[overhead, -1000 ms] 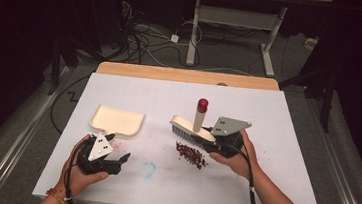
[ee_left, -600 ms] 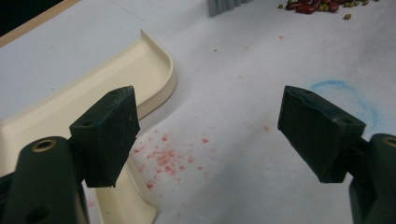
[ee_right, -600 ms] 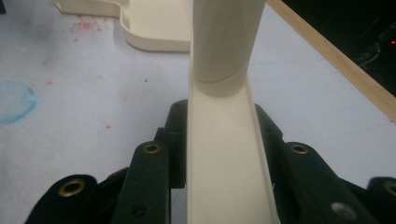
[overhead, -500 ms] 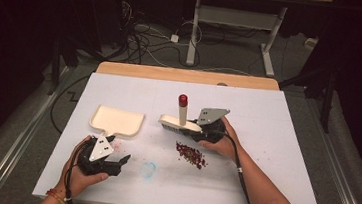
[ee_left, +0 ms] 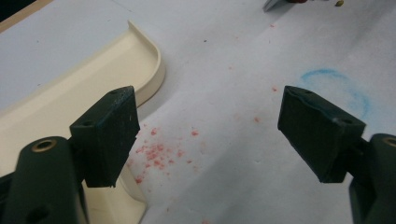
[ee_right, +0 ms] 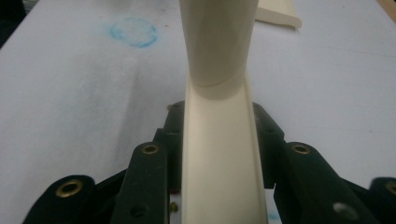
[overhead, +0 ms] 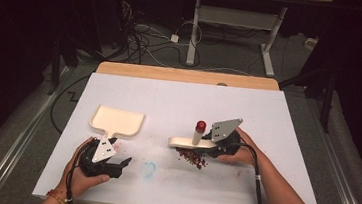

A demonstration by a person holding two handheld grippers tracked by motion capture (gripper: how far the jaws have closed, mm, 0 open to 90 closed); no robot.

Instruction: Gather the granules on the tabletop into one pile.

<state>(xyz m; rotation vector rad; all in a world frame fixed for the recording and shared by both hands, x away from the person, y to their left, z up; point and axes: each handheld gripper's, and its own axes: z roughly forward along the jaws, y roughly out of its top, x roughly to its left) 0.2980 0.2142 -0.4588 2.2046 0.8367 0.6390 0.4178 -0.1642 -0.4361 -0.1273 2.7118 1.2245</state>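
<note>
At mid-frame in the high view the right gripper (overhead: pixel 215 144) clamps its jaws on the brush (overhead: pixel 190 142) handle, bristles apparently on the crumbs (overhead: pixel 192 157), while the left gripper (overhead: pixel 121 165), lower left, gapes empty beside the dustpan (overhead: pixel 116 120).

High view overhead facing forward, claw views close, sharing blue ring (overhead: pixel 148 169).

A: What stands around the blue ring mark (overhead: pixel 148 169)?

B: Up-left of it lies the cream dustpan (overhead: pixel 117 120); right of it the brush (overhead: pixel 192 142) hangs over the red crumbs (overhead: pixel 191 158).

A: And just left of it?

B: The left gripper (overhead: pixel 121 165), jaws apart. Below the ring the white sheet (overhead: pixel 184 102) lies bare.
</note>
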